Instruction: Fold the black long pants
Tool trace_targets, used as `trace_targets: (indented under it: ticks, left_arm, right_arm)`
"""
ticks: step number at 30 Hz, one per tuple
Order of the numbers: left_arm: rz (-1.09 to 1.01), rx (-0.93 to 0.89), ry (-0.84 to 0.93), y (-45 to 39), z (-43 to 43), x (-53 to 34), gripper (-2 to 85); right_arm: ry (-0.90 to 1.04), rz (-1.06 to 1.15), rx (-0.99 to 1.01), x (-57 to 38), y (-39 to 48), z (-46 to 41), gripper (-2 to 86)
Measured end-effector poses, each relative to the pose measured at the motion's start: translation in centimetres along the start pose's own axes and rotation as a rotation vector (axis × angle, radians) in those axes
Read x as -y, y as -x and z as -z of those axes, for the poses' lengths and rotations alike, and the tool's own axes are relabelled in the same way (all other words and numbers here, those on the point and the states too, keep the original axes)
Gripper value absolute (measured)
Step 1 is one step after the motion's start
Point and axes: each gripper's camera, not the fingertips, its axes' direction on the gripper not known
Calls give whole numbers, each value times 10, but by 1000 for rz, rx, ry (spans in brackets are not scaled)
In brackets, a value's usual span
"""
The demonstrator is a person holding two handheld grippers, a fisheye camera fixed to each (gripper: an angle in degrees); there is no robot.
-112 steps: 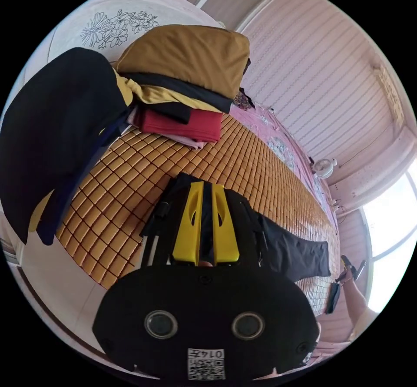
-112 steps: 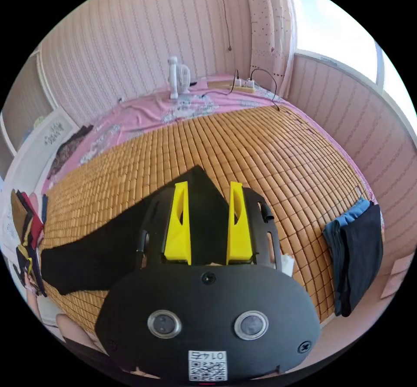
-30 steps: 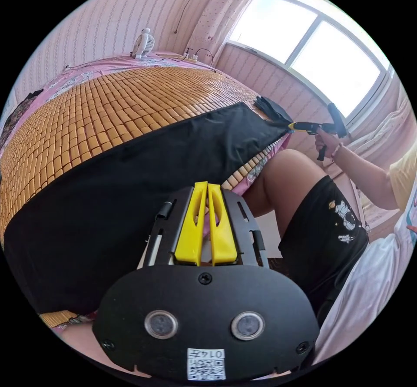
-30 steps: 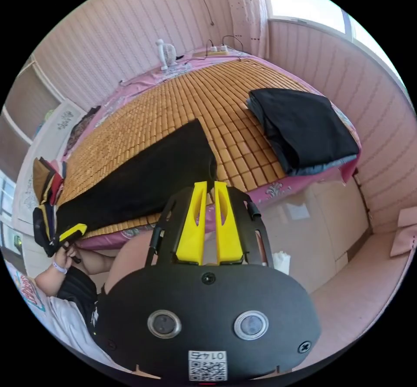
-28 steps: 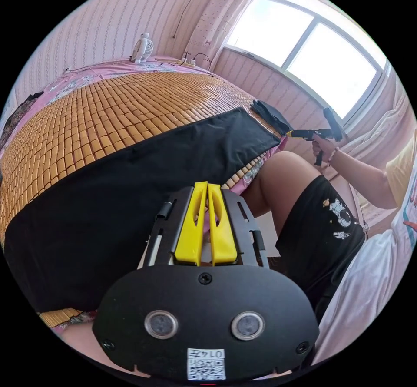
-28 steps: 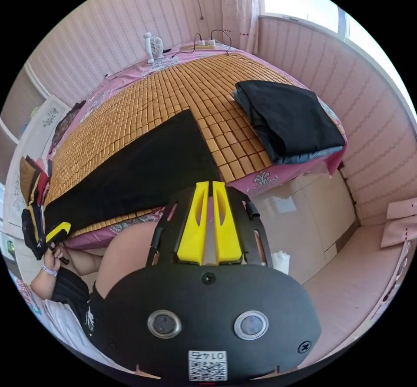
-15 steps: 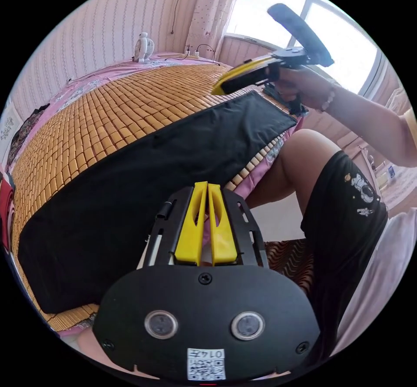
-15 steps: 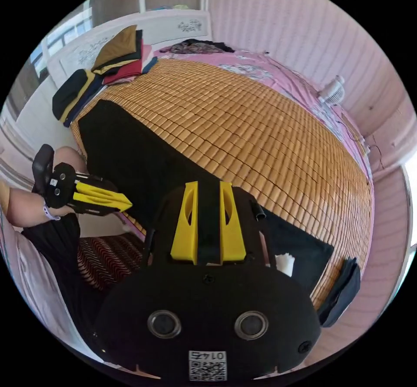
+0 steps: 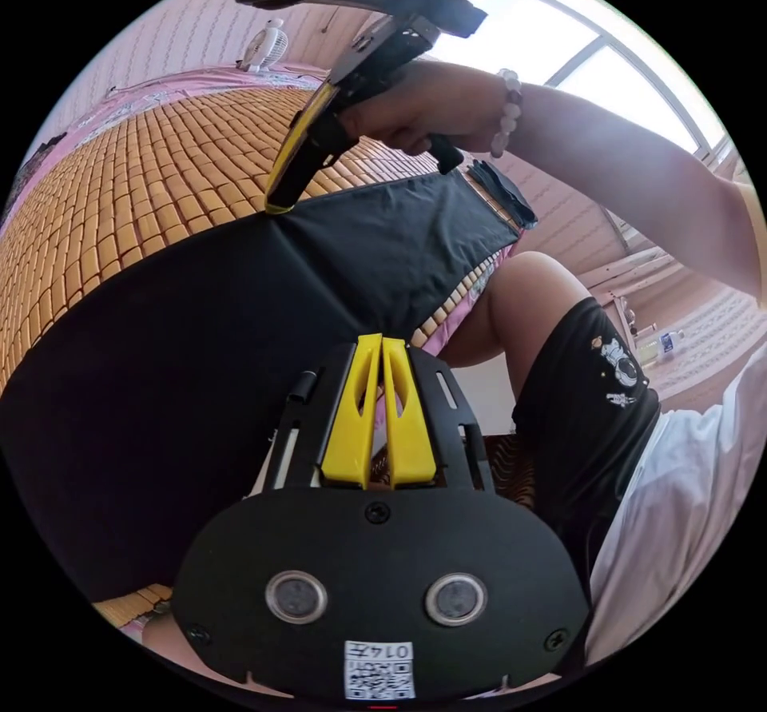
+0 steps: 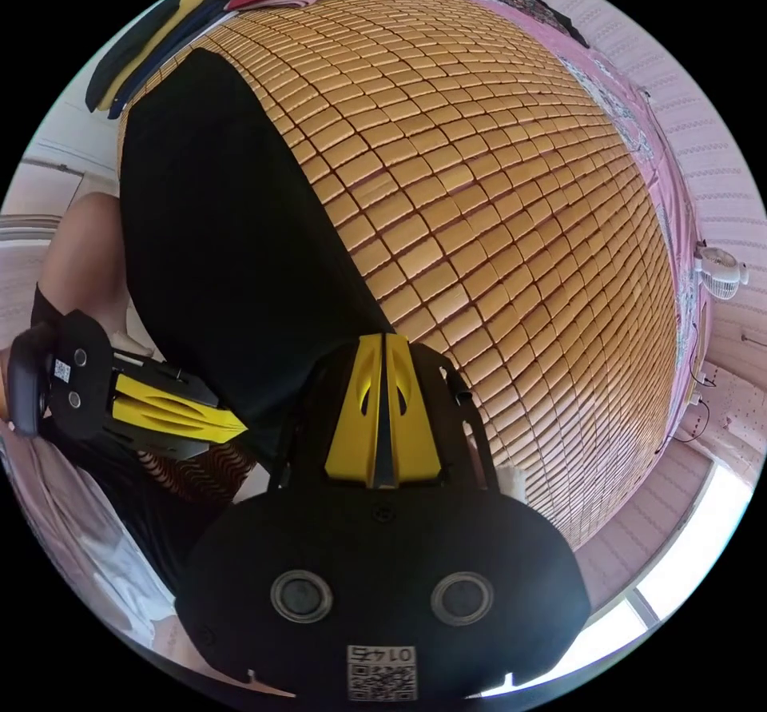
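Left gripper view has the left gripper (image 9: 382, 342) with jaws pressed together on nothing, off the bamboo mat's (image 9: 128, 161) near edge. The right gripper (image 9: 277, 202), jaws together, touches the black long pants' (image 9: 200, 312) far edge; whether it pinches cloth is unclear. The pants lie flat along that near edge.

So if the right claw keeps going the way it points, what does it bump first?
Probably the black pants. The right claw slants down with its tip at the far edge of the cloth on the mat; whether it already touches is hard to tell.
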Motion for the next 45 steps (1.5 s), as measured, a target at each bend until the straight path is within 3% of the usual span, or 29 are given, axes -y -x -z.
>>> trace_targets:
  ticks: [4,8,18,30,45]
  left_arm:
    - [-30,-41,94,-6,-1,6,-10]
    - [-66,-50,28,-15,15,4,-10]
    - [-217,127,61,-37,-20,21,-10]
    - [-199,74,122,-42,-27,26,-10]
    - [-278,100,153,-58,-32,27,-10]
  right_arm:
    - [-4,-45,-51,30,10,11,-9]
    - [-12,-12,-192,51,24,15,-9]
    - [226,113,-82,137,24,-37,-9]
    - [443,144,-4,203,6,-54,-8]
    - [287,13,80,175,-27,-43,-8]
